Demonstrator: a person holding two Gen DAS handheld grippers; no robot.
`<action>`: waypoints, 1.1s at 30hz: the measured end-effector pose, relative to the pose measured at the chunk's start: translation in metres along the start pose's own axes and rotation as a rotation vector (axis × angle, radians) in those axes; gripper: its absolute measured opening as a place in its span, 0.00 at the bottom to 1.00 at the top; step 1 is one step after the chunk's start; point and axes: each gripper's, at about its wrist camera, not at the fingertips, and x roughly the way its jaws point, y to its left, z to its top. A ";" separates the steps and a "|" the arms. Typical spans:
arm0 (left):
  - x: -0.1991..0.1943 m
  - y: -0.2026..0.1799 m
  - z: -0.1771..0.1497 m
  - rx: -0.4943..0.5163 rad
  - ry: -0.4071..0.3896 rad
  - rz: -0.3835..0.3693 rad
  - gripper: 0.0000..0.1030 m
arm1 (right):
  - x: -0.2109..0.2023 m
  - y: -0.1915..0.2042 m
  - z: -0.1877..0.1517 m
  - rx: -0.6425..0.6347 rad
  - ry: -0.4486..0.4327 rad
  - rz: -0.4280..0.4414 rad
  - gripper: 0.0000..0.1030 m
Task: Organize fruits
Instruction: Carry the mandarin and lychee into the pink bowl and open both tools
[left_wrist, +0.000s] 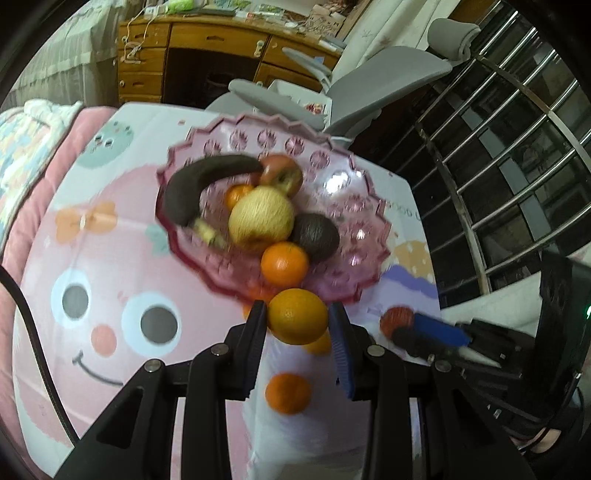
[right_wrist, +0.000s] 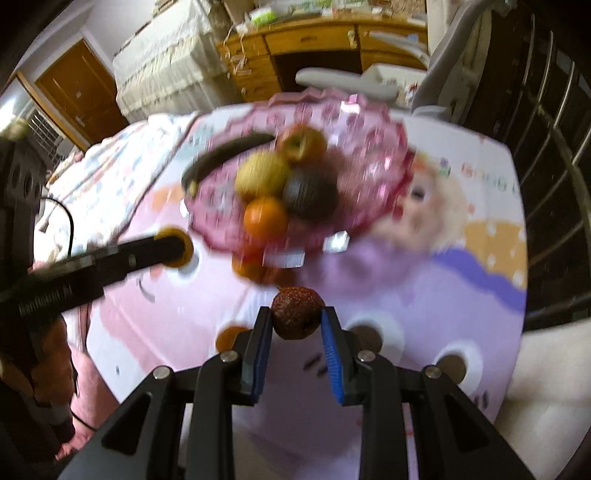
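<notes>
My left gripper (left_wrist: 297, 317) is shut on an orange (left_wrist: 297, 315), held above the cartoon-printed cloth just short of the pink scalloped fruit bowl (left_wrist: 351, 206). The bowl holds a dark banana (left_wrist: 199, 184), a red apple (left_wrist: 280, 173), a yellow apple (left_wrist: 260, 219), a dark avocado (left_wrist: 316, 236) and oranges (left_wrist: 284, 264). My right gripper (right_wrist: 297, 317) is shut on a dark red speckled fruit (right_wrist: 297, 314), in front of the same bowl (right_wrist: 369, 155). In the right wrist view the left gripper (right_wrist: 173, 247) shows at the left with its orange. Loose oranges (left_wrist: 288, 393) lie on the cloth.
The cloth-covered table (left_wrist: 110, 258) has its edge near a grey office chair (left_wrist: 384, 81) and metal window bars (left_wrist: 517, 147) on the right. A wooden desk (left_wrist: 207, 48) stands behind. A black cable (left_wrist: 33, 332) runs along the left. A loose orange (right_wrist: 229, 338) lies by my right fingers.
</notes>
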 end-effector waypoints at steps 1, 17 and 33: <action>0.001 -0.001 0.003 -0.001 -0.007 0.003 0.32 | -0.001 0.000 0.009 0.000 -0.021 -0.006 0.27; 0.031 0.004 0.036 -0.038 -0.014 0.033 0.32 | 0.022 -0.020 0.091 0.032 -0.157 -0.029 0.27; 0.044 0.015 0.041 -0.038 0.025 0.007 0.55 | 0.059 -0.036 0.104 0.147 -0.134 -0.031 0.34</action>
